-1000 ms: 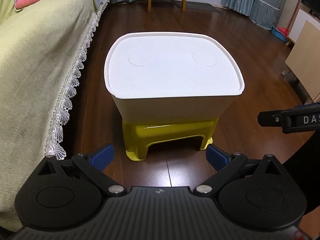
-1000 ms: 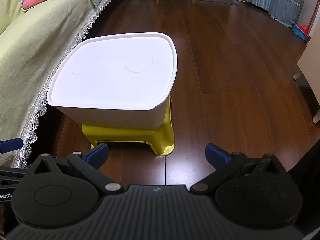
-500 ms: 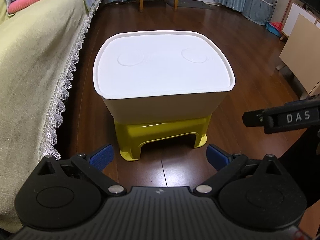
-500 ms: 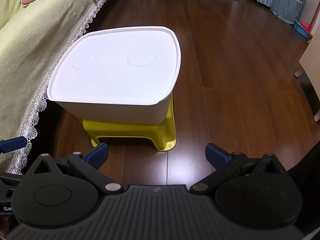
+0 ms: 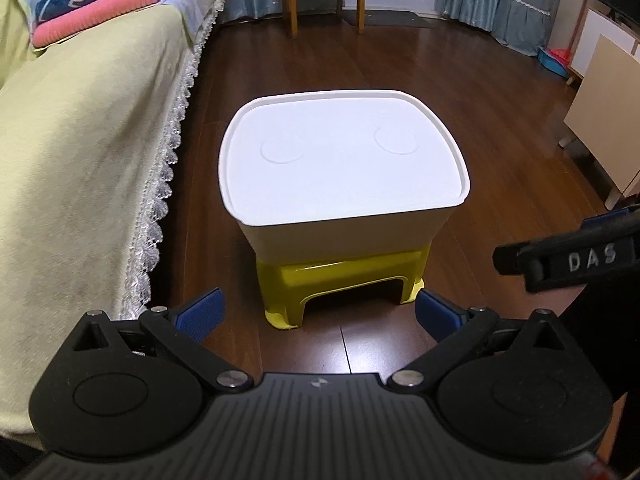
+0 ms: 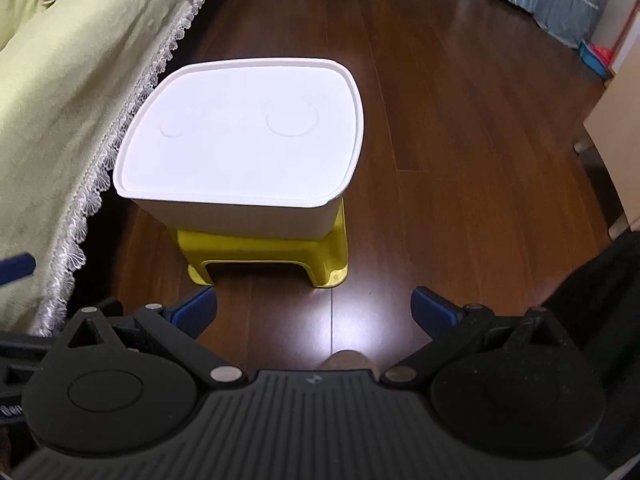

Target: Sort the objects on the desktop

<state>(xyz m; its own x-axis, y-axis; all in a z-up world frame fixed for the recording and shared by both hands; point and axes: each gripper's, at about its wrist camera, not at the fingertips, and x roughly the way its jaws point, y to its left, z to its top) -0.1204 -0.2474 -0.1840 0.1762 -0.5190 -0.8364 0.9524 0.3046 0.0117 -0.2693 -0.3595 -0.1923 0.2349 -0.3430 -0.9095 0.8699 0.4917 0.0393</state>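
A white lidded storage box (image 5: 344, 164) (image 6: 244, 140) rests on a small yellow plastic stool (image 5: 340, 284) (image 6: 272, 256) on the dark wood floor. Its flat lid carries nothing. My left gripper (image 5: 318, 314) is open, its blue-padded fingers spread wide, hovering short of the stool with nothing between them. My right gripper (image 6: 314, 310) is open too and holds nothing, set back from the stool's front. In the left wrist view the side of the right gripper, marked "DAS" (image 5: 576, 256), shows at the right edge.
A sofa under a green lace-edged cover (image 5: 80, 168) (image 6: 52, 92) runs along the left, close to the box. Folded blankets (image 5: 104, 0) lie on it. Wooden chair legs (image 5: 326, 0) stand at the back, a light board (image 5: 600, 120) leans at right.
Both grippers have pulled back and tilted up, so the box looks smaller and farther and more of the room shows. Both stay open.
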